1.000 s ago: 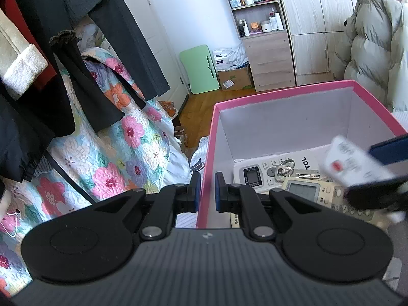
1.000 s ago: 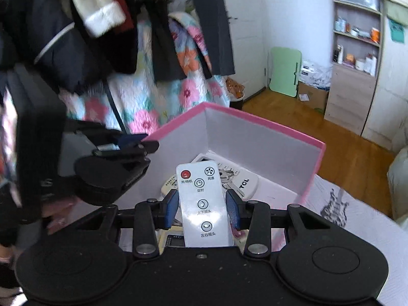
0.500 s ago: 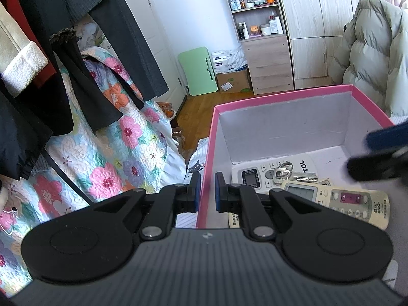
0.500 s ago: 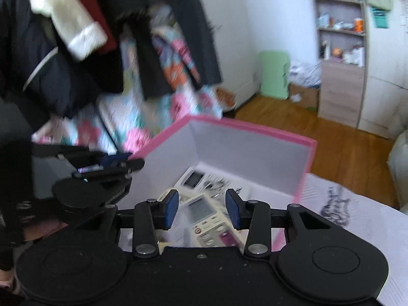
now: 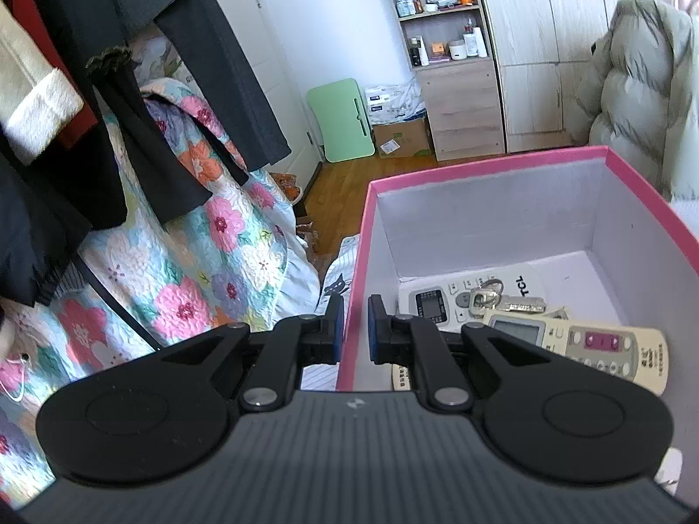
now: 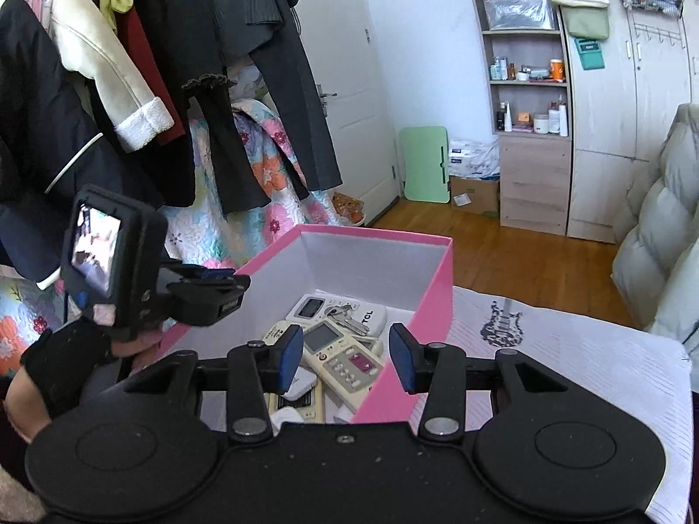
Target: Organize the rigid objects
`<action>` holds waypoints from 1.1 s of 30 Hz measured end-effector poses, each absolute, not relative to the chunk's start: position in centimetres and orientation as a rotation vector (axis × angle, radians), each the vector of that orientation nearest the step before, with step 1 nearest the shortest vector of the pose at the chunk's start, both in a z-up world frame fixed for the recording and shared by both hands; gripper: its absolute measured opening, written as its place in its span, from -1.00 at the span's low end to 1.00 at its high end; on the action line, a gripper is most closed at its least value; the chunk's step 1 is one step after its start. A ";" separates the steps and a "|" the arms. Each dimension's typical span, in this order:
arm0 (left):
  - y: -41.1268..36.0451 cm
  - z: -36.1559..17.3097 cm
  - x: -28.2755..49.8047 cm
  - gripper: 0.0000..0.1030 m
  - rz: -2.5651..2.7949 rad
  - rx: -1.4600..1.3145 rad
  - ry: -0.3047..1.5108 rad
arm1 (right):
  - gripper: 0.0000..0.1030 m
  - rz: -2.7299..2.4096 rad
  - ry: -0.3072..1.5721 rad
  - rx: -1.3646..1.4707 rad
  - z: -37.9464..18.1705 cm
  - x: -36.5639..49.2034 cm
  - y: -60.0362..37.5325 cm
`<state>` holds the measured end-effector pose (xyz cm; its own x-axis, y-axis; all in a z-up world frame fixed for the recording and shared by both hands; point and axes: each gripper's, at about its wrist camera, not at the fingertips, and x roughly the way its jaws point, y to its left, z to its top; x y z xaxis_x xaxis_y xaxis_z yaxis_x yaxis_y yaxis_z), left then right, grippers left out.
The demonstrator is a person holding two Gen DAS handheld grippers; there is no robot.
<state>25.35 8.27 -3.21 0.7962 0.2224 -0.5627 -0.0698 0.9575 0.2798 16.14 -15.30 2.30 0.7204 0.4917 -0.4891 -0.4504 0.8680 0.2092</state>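
Left gripper (image 5: 351, 322): pads drawn in on the left wall of the pink box (image 5: 489, 167), one pad outside and one inside, clamping the wall's edge. Right gripper (image 6: 346, 359): jaws spread wide, nothing between them, held above the near right corner of the same box, with the wall's pink rim passing under the gap. Box contents, ahead of and below the right gripper: a cream air-conditioner remote (image 6: 345, 360) with a grey screen and a magenta panel, lying on top of the pile; a white TCL remote (image 6: 369, 315) beyond it toward the far wall; a bunch of keys (image 6: 345, 316) resting on the TCL remote; further pale remotes partly hidden under the left pad. To the right of the right gripper: a white cloth with a guitar print (image 6: 502, 327) under the box. Beyond the left gripper: hanging dark coats (image 6: 271, 65) and a floral quilt (image 5: 205, 262).
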 end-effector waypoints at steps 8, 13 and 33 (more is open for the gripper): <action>8.3 -1.4 24.1 -0.82 0.138 0.204 0.642 | -0.03 0.487 0.501 0.065 3.4 14.2 -16.0; 7.3 1.6 20.9 -0.76 0.112 0.206 0.580 | 0.05 0.466 0.460 0.077 4.4 12.9 -16.8; 4.9 2.8 9.7 -0.23 -0.018 0.095 0.641 | 0.12 0.349 0.458 0.092 5.2 6.9 -18.4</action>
